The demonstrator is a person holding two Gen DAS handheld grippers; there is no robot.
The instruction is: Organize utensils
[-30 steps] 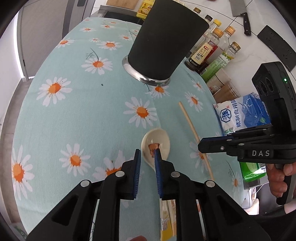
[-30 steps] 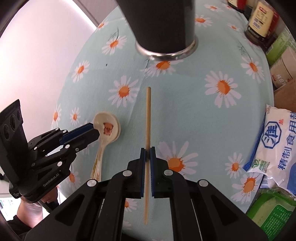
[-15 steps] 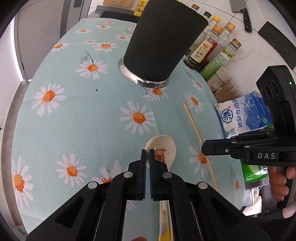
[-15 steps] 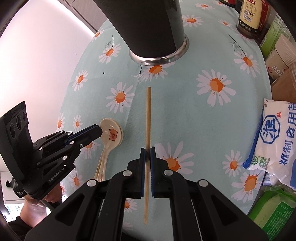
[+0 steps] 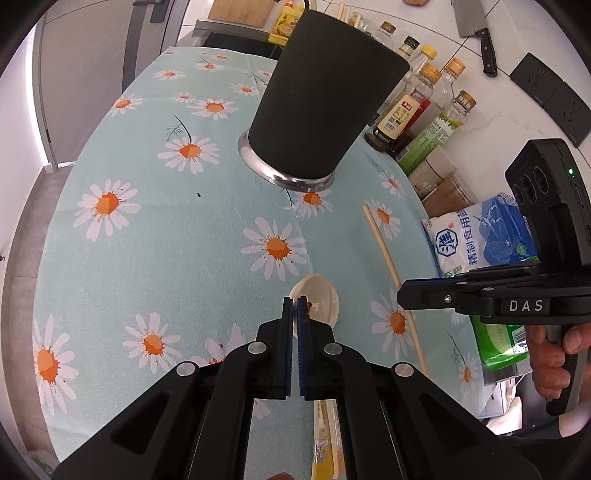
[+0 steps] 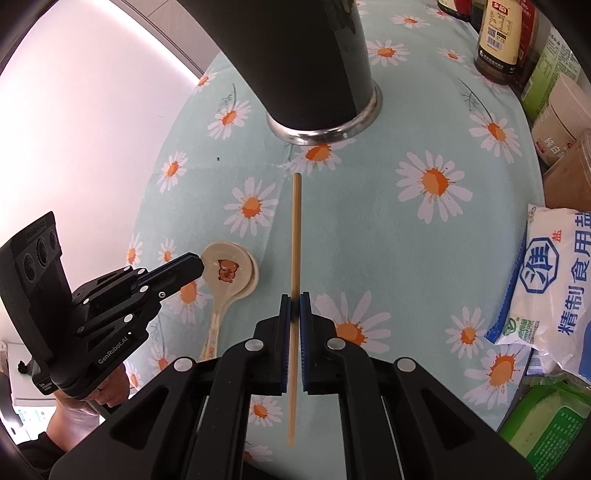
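Note:
A cream ceramic spoon [image 5: 320, 302] with a bear picture in its bowl [image 6: 226, 272] is pinched at the bowl's rim by my left gripper [image 5: 295, 301], which is shut on it and lifts it off the cloth. My right gripper [image 6: 294, 300] is shut on a wooden chopstick [image 6: 296, 229] that points toward the tall black utensil holder [image 5: 325, 99], also seen in the right wrist view [image 6: 314, 66]. In the left wrist view the chopstick [image 5: 384, 251] runs under the right gripper [image 5: 406, 297].
The table wears a light green daisy tablecloth [image 5: 147, 229]. Sauce bottles [image 5: 406, 110] and jars stand behind the holder on the right. A salt bag [image 6: 554, 280] and a green packet [image 6: 546, 424] lie at the right edge. Knives hang on the wall [image 5: 476, 26].
My left gripper closed on the spoon's bowl rim and raised it, tilting the bowl up. The right gripper stayed shut on the chopstick and drew back slightly.

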